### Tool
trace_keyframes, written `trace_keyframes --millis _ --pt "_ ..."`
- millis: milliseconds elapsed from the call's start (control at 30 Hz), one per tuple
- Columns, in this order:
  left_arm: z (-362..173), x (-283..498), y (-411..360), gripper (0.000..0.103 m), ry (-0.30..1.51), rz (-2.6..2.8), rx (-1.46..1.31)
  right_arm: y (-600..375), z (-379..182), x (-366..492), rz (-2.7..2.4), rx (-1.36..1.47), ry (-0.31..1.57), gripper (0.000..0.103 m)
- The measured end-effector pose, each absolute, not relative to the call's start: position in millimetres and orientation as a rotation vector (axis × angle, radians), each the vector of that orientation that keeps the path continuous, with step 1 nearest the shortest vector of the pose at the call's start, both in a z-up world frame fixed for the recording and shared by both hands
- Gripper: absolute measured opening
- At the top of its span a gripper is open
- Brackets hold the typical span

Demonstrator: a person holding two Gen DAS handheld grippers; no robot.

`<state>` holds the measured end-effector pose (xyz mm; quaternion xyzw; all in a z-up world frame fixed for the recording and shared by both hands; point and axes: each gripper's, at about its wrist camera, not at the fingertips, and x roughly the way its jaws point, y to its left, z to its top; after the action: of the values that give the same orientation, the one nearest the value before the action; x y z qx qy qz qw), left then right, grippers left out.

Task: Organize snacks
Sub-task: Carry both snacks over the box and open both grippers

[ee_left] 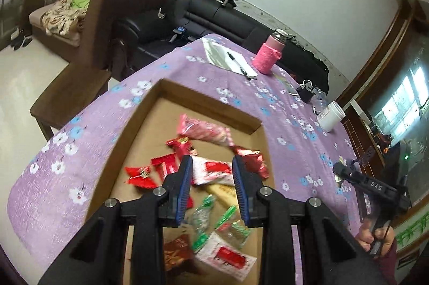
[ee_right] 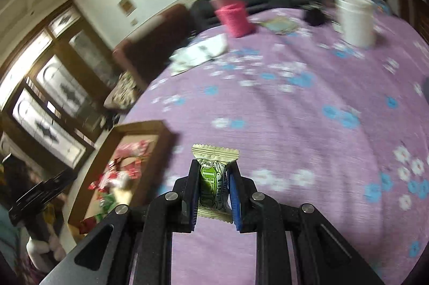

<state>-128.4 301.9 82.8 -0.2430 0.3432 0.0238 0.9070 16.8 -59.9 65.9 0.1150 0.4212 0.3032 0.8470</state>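
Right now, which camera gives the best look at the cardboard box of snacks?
The left wrist view. It looks almost straight down into the cardboard box, so the red, pink and green snack packets lying inside can be seen, though blurred. The right wrist view shows the box only at its left edge, slanted and blurrier.

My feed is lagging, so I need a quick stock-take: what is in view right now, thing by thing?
Cardboard box: one, brown, on the table's left part.
Loose snack packets: several, red, pink, green, inside the box.
Green-and-cream snack packet: one, between the right fingers.
Flowered tablecloth: one, purple.
Knit-sleeved bottle: one, pink, far edge.
Plastic jar: one, white, far right.
Paper with pens: white, far side.
Left gripper: apart, empty, over the box.
Right gripper: shut on the packet.
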Motion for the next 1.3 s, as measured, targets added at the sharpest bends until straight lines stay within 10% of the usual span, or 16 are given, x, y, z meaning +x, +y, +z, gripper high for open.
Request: trace_keyframes --millis 133,267,933,1300 --pt "76 -136 312 0.034 0.711 0.049 -0.535 -3 74 7 0.717 0.163 0.905 0.022" --pt "73 -143 313 0.066 0.714 0.054 -0.552 57 73 4 0.775 0.092 0.934 0.022" --pt "88 -182 319 0.083 0.66 0.258 -0.357 184 36 16 0.758 -0.063 1.025 0.022" --pt "85 -181 315 0.086 0.679 0.286 -0.35 180 57 6 0.779 -0.041 0.964 0.041"
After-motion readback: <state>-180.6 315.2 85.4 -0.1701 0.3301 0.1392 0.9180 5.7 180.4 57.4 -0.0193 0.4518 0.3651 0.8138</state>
